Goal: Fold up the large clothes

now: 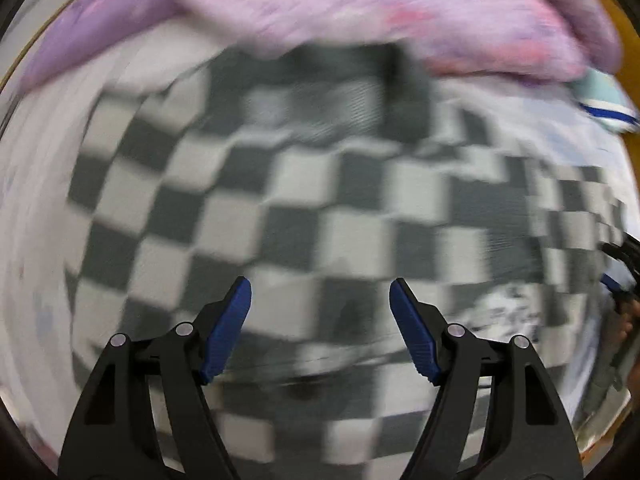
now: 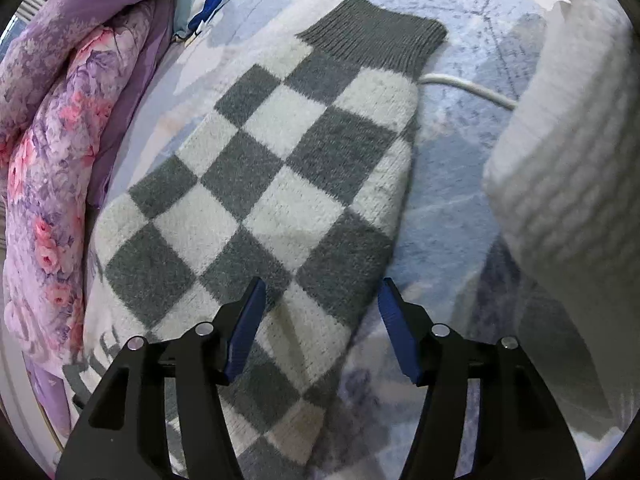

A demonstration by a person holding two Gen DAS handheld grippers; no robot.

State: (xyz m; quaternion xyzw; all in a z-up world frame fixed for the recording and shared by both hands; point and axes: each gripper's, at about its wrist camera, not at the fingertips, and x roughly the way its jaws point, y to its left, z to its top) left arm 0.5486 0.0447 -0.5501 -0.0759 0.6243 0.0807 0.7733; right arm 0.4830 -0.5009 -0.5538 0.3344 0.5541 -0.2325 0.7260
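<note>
A grey-and-white checkered knit sweater (image 1: 312,208) lies spread on a bed; the left wrist view is motion-blurred. My left gripper (image 1: 320,300) is open and empty, just above the sweater's body. In the right wrist view a sleeve of the same sweater (image 2: 288,184) lies flat, running away from me to its dark ribbed cuff (image 2: 376,36). My right gripper (image 2: 322,300) is open and empty, above the sleeve's near part, its right finger over the sleeve's right edge.
A pale blue floral bedsheet (image 2: 452,184) lies under the sweater. A bunched pink-purple floral quilt (image 2: 52,168) lies at the left and also shows in the left wrist view (image 1: 360,8). A white cable (image 2: 472,90) and a white ribbed cloth (image 2: 568,184) are at the right.
</note>
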